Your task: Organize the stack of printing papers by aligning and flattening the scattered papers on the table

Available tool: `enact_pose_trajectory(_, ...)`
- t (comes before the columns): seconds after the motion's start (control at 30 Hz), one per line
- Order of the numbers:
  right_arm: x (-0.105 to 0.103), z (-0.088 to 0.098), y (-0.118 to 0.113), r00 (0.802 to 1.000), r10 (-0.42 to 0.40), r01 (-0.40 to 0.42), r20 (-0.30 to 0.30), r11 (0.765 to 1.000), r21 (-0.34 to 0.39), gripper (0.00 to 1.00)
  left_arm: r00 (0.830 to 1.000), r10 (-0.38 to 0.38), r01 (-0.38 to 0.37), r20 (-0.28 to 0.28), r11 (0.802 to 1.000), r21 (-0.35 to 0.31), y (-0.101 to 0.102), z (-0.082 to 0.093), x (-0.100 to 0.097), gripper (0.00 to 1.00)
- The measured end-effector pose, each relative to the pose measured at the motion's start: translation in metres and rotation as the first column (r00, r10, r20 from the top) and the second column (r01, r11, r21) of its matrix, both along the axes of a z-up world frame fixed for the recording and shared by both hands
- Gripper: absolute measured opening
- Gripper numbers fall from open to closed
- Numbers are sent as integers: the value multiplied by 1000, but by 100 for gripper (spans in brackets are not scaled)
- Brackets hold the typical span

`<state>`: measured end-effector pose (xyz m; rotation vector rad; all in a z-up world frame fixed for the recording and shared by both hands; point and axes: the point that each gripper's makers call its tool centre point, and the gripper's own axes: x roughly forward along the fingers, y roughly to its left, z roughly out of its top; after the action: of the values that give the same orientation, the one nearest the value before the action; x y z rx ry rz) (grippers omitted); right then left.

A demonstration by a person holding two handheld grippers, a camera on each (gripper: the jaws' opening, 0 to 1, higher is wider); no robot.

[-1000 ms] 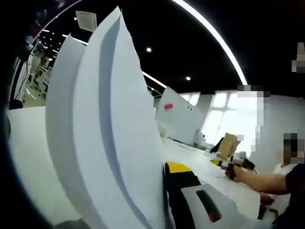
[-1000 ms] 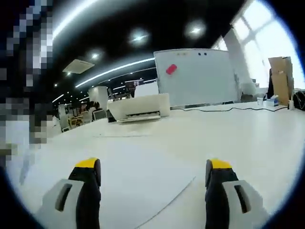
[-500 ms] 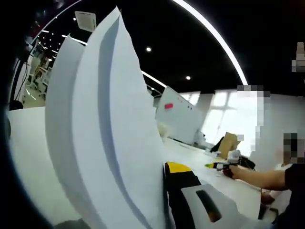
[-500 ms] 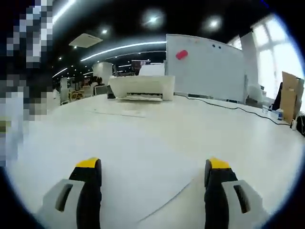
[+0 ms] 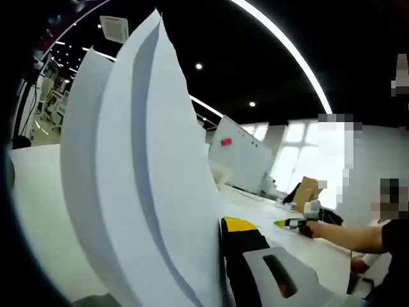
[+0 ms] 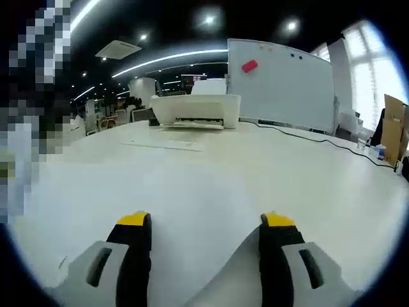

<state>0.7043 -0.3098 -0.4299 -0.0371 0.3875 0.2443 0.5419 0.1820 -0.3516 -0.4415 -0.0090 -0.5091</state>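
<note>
A stack of papers [image 5: 137,185] is held upright, bowed, pinched in the left gripper [image 5: 220,268] above the table [image 5: 38,192]. The right gripper [image 6: 203,256] is held spread over the table, one sheet [image 6: 223,281] lying under it. A printer [image 6: 195,110] is seen beyond.

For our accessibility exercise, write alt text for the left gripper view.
A curved stack of white papers stands upright, clamped in the left gripper. Behind lie a white table, a whiteboard, and a person's hand holding the right gripper.
</note>
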Motion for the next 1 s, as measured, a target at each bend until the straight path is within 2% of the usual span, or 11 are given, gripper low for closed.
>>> enact_pose_trajectory(0.2,-7,1,9,1000,19,-19,5,1000,3,50,1000,2,-2,2,1000,7,-1,0,0,8)
enact_pose_trajectory(0.4,-6,4,18,998,66,-66,17,998,1,35,1000,3,-3,3,1000,9,0,0,0,8)
enact_pose_trajectory(0.77,2,5,20,995,100,-101,17,995,9,23,1000,4,-4,3,1000,10,-1,0,0,8)
enact_pose_trajectory(1.0,6,5,25,991,134,-134,20,991,7,10,1000,4,-4,4,1000,9,0,0,-1,8)
